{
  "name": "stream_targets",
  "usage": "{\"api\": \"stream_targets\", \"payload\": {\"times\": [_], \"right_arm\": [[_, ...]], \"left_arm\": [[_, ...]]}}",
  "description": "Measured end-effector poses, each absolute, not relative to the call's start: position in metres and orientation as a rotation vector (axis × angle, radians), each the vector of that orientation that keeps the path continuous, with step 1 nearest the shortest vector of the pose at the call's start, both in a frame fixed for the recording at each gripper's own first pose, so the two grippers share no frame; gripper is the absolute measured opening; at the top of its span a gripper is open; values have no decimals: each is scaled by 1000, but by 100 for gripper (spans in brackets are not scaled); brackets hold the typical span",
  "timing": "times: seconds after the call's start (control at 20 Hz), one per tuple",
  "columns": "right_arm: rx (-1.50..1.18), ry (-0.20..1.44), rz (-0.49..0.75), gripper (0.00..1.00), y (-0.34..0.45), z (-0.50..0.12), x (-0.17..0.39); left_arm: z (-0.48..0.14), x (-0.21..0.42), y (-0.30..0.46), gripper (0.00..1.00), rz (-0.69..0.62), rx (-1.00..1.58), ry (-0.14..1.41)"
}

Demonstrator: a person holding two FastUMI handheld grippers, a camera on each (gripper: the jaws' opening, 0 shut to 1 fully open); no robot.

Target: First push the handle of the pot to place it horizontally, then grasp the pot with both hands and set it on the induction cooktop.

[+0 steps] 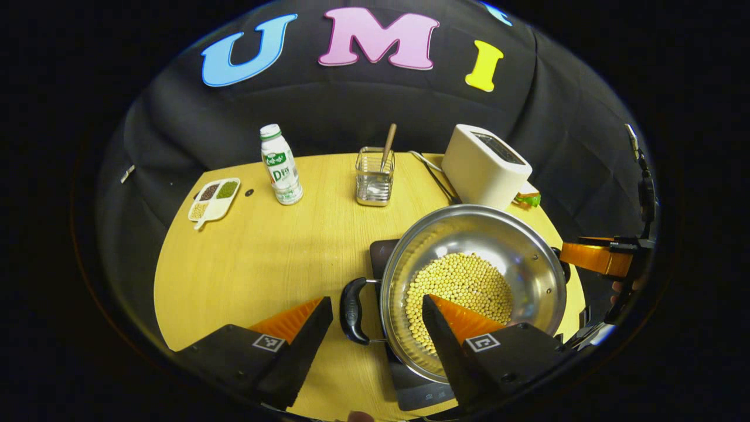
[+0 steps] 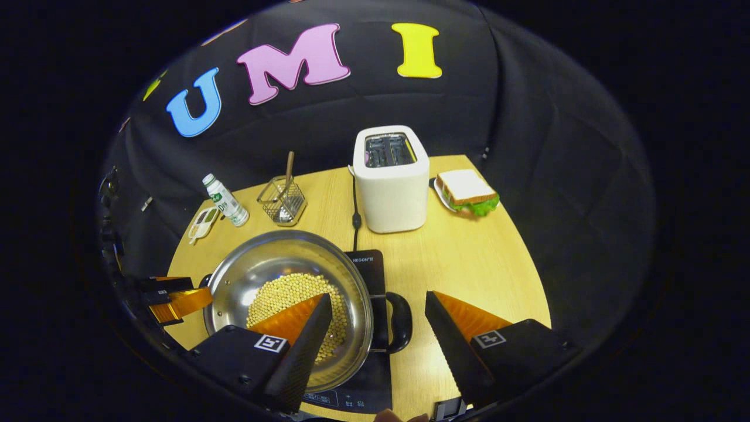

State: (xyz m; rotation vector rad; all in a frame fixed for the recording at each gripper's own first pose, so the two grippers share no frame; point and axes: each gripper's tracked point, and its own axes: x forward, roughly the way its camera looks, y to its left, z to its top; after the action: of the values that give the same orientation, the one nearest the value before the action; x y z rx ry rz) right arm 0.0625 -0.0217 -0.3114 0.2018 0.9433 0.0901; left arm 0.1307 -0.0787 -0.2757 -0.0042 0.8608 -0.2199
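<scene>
Left gripper (image 1: 375,316): fingers spread wide apart, one on each side of the pot's near black loop handle (image 1: 353,310); neither finger presses on it. One finger overlaps the pot's rim in the left gripper view.
Right gripper (image 2: 378,313): fingers likewise spread apart, straddling the other black loop handle (image 2: 399,322); no contact can be seen. It also shows at the far side of the pot in the left gripper view (image 1: 595,258).
Pot: a shiny round stainless-steel pot (image 2: 246,275) with a black loop handle on each side, sitting on the cooktop with both handles lying level, out to the sides.
Contents: a layer of small yellow beans (image 1: 460,284) covers the pot's bottom.
Cooktop: a flat black induction cooktop (image 2: 366,261) under the pot, near the table's front edge.
Table: a round light-wood table (image 1: 263,258).
Behind the pot: a white two-slot toaster (image 2: 391,179), its dark cord (image 2: 355,220) running toward the cooktop.
Beside the toaster: a sandwich with white bread and green lettuce (image 2: 469,192) on a small plate.
Far middle: a wire mesh utensil holder (image 1: 374,176) with a wooden handle standing in it.
Far left: a white plastic bottle with a green label (image 1: 280,165), upright.
Beyond it: a small white divided dish (image 1: 214,198) holding dark, green and pale grains.
</scene>
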Motion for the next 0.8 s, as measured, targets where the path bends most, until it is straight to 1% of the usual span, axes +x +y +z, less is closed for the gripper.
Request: {"api": "stream_targets", "payload": {"times": [0.2, 0.4, 0.6, 0.8], "right_arm": [[213, 772, 66, 99, -28, -261, 69], [172, 634, 77, 99, -30, -211, 61], [139, 520, 74, 99, -30, -165, 54], [140, 407, 56, 99, -29, -120, 47]], "left_arm": [[-231, 123, -78, 96, -216, -36, 728], [-186, 113, -67, 96, -188, -25, 594], [-139, 97, -60, 95, -181, -23, 456], [-93, 79, -45, 95, -146, -33, 327]]}}
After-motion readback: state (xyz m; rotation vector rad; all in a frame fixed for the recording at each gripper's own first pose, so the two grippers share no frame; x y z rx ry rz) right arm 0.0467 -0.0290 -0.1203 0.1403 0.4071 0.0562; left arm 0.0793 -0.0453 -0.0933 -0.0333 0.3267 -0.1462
